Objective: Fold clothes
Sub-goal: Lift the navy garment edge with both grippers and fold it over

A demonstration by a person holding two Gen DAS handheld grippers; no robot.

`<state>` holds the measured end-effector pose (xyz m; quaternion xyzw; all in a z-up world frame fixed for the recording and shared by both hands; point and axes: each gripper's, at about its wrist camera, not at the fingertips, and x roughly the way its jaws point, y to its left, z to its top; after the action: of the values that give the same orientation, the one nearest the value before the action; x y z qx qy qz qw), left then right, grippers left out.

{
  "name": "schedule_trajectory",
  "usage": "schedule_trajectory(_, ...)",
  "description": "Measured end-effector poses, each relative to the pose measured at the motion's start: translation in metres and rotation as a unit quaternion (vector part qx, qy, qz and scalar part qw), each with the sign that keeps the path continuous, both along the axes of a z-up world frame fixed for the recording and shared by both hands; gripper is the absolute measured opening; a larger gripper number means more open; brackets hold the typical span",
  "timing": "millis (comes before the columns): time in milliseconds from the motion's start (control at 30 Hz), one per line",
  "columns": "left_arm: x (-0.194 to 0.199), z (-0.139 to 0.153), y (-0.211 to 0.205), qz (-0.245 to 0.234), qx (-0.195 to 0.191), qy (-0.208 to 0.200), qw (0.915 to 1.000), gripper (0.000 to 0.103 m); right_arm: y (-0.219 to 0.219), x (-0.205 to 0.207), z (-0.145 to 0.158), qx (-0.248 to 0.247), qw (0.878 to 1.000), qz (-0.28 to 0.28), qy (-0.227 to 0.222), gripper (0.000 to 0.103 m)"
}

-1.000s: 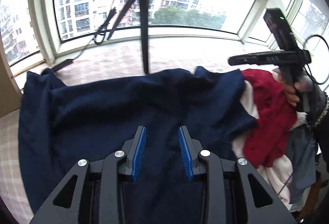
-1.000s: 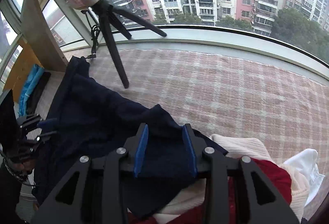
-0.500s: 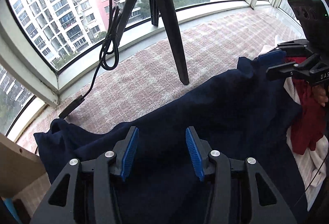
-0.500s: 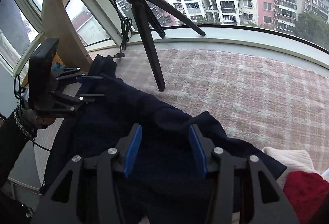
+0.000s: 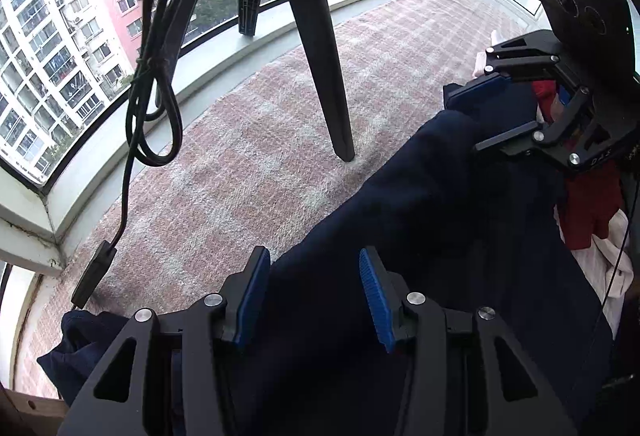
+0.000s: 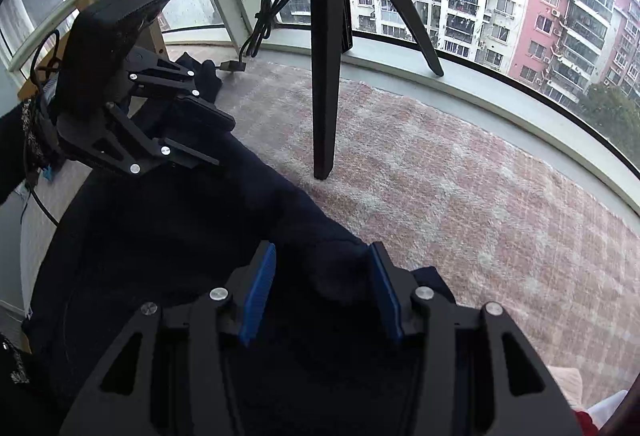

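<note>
A navy blue garment [image 5: 420,216] lies spread over a pink checked cloth surface [image 5: 260,164]. In the left wrist view my left gripper [image 5: 316,296] is open, its blue pads [image 5: 376,300] straddling the garment's far edge. My right gripper [image 5: 492,104] shows at the right, open around a raised fold of the same edge. In the right wrist view my right gripper [image 6: 322,288] is open with a bump of navy garment [image 6: 160,236] between its pads. There my left gripper [image 6: 204,124] sits at the left, open over the cloth.
A black tripod leg [image 5: 320,56] stands on the surface just beyond the garment's edge. A looped black cable [image 5: 152,76] hangs to a plug [image 5: 94,272]. Red clothing [image 5: 592,204] and white clothing [image 5: 600,264] lie at the right. A curved window sill [image 6: 480,88] bounds the far side.
Both grippers have moved forward across the navy garment to its far edge, near the tripod. Both sets of jaws have spread a little wider. The garment looks pulled flatter.
</note>
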<state>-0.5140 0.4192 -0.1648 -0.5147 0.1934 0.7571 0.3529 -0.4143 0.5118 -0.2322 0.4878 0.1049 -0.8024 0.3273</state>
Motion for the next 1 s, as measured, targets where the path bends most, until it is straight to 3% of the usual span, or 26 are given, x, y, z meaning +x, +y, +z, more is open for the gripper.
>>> schedule_trajectory(33, 0.003, 0.0, 0.002, -0.007, -0.008, 0.003, 0.9999, 0.024, -0.002, 0.001, -0.001, 0.005, 1.0, 0.005, 0.0, 0.012)
schedule_trajectory(67, 0.008, 0.001, 0.003, -0.014, -0.014, 0.005, 0.9998, 0.012, -0.004, 0.003, -0.002, 0.009, 1.0, 0.009, 0.003, 0.009)
schedule_trajectory(233, 0.051, 0.017, -0.004, -0.041, -0.009, 0.013, 0.999, 0.013, -0.006, 0.043, 0.012, 0.033, 0.998, 0.032, 0.049, 0.009)
schedule_trajectory(300, 0.066, 0.015, -0.009, -0.049, 0.0, -0.008, 0.9988, 0.017, -0.012, 0.058, 0.006, 0.046, 0.997, 0.059, 0.029, 0.009)
schedule_trajectory(367, 0.074, 0.006, -0.012, -0.051, -0.016, -0.025, 0.9983, 0.022, -0.019, 0.068, -0.006, 0.071, 0.994, 0.076, 0.014, 0.01)
schedule_trajectory(433, 0.079, 0.0, -0.015, -0.051, -0.035, -0.037, 0.9974, 0.02, -0.025, 0.072, -0.017, 0.097, 0.992, 0.087, 0.003, 0.011)
schedule_trajectory(533, 0.071, 0.027, -0.02, -0.038, -0.005, -0.011, 0.9992, 0.023, -0.022, 0.067, -0.016, 0.087, 0.993, 0.075, -0.005, 0.013)
schedule_trajectory(567, 0.065, 0.038, -0.021, -0.033, 0.012, -0.002, 0.9994, 0.029, -0.019, 0.063, -0.013, 0.081, 0.995, 0.065, -0.007, 0.014)
schedule_trajectory(633, 0.051, 0.05, -0.023, -0.022, 0.029, 0.02, 0.9991, 0.037, -0.012, 0.056, -0.01, 0.069, 0.996, 0.049, -0.018, 0.028)
schedule_trajectory(900, 0.031, 0.011, 0.007, -0.056, -0.049, 0.041, 0.9964, 0.036, -0.008, 0.051, -0.014, 0.061, 0.996, 0.046, -0.042, 0.029)
schedule_trajectory(1000, 0.023, -0.003, 0.018, -0.068, -0.078, 0.048, 0.9935, 0.033, 0.004, 0.048, -0.004, 0.033, 0.997, 0.042, -0.058, 0.029)
